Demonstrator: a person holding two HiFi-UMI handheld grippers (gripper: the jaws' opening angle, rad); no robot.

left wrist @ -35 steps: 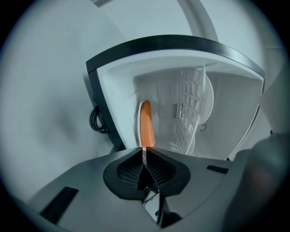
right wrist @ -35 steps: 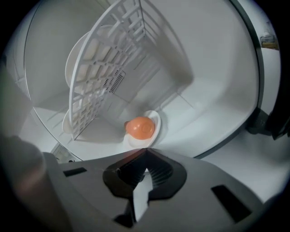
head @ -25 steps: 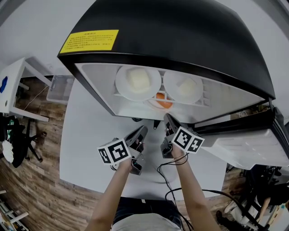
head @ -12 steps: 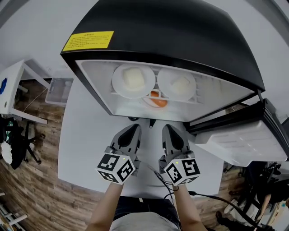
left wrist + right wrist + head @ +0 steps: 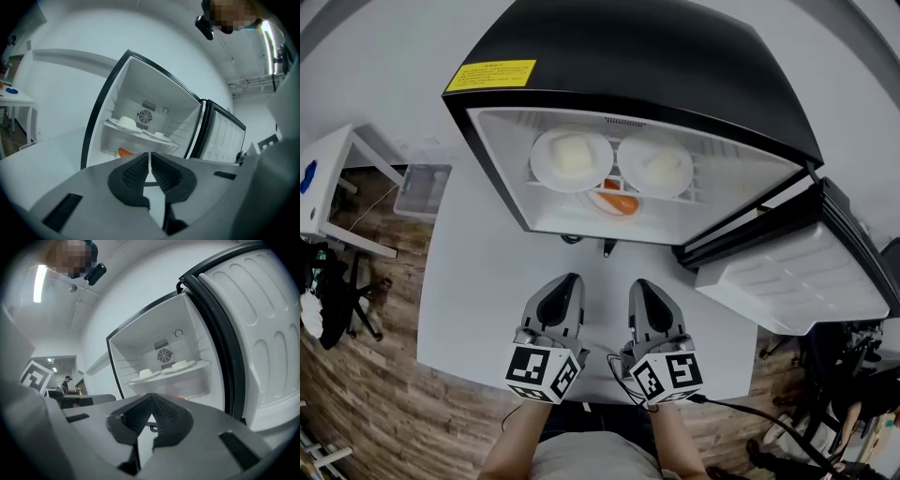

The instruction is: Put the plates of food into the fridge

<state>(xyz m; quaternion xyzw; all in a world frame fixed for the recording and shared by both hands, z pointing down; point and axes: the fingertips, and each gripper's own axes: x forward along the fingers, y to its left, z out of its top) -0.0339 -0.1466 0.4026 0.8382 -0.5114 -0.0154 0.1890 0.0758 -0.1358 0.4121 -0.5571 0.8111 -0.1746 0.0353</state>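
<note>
Both grippers sit side by side over the white table [image 5: 478, 281], in front of the black fridge [image 5: 675, 66], well short of it and touching nothing. The left gripper [image 5: 569, 278] has its jaws pinched together with just a hairline slit between the pads and nothing in there; you can see it best in the left gripper view [image 5: 150, 155]. The right gripper [image 5: 638, 283] is clenched tight and empty too, tips meeting in the right gripper view [image 5: 151, 397]. The fridge door [image 5: 787, 272] hangs wide open off to the right. All the food is inside: the left plate [image 5: 571, 159] and the right plate [image 5: 655, 167] sit next to each other on the upper shelf, each with a pale lump of something on it. A third plate with orange food [image 5: 615, 201] is on the level below, peeking out between them. There's a yellow sticker [image 5: 490, 75] on top of the fridge, and a cable [image 5: 722, 401] trails off from near the right gripper.
</note>
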